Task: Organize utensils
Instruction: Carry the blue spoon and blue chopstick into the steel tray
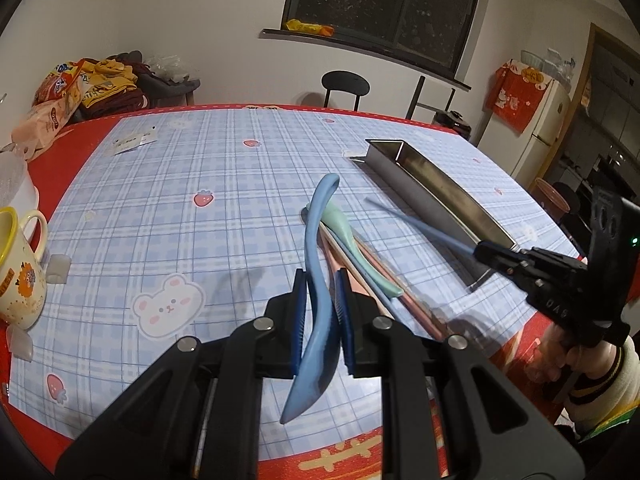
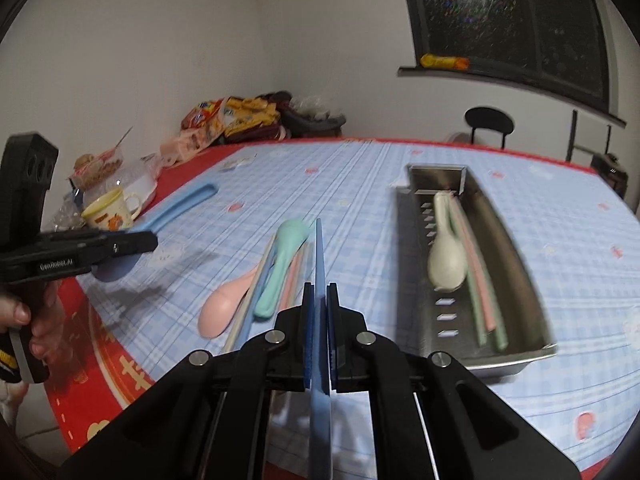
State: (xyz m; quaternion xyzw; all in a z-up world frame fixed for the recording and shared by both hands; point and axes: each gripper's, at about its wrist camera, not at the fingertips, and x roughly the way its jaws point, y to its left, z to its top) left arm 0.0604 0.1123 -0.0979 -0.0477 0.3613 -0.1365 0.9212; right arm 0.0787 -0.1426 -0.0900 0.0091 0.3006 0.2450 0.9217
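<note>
Left tongs [image 1: 322,300]: clamped on blue spoon [image 1: 316,240], gripped mid-handle, above table [image 1: 160,200].
Right tongs [image 2: 319,312]: clamped on blue chopstick [image 2: 319,248].
Handling: probably light, stiff, smooth plastic; may swivel.
Metal tray [image 2: 516,264]: right of loose pile, partly filled.

A blue spoon [image 1: 316,280] and blue chopstick [image 2: 319,264] show against the pale blue plaid cloth [image 1: 192,168] printed with strawberries and bears. The green spoon [image 2: 280,264] overlaps a pink spoon [image 2: 224,308]; the tray [image 2: 516,264] is silver.
</note>
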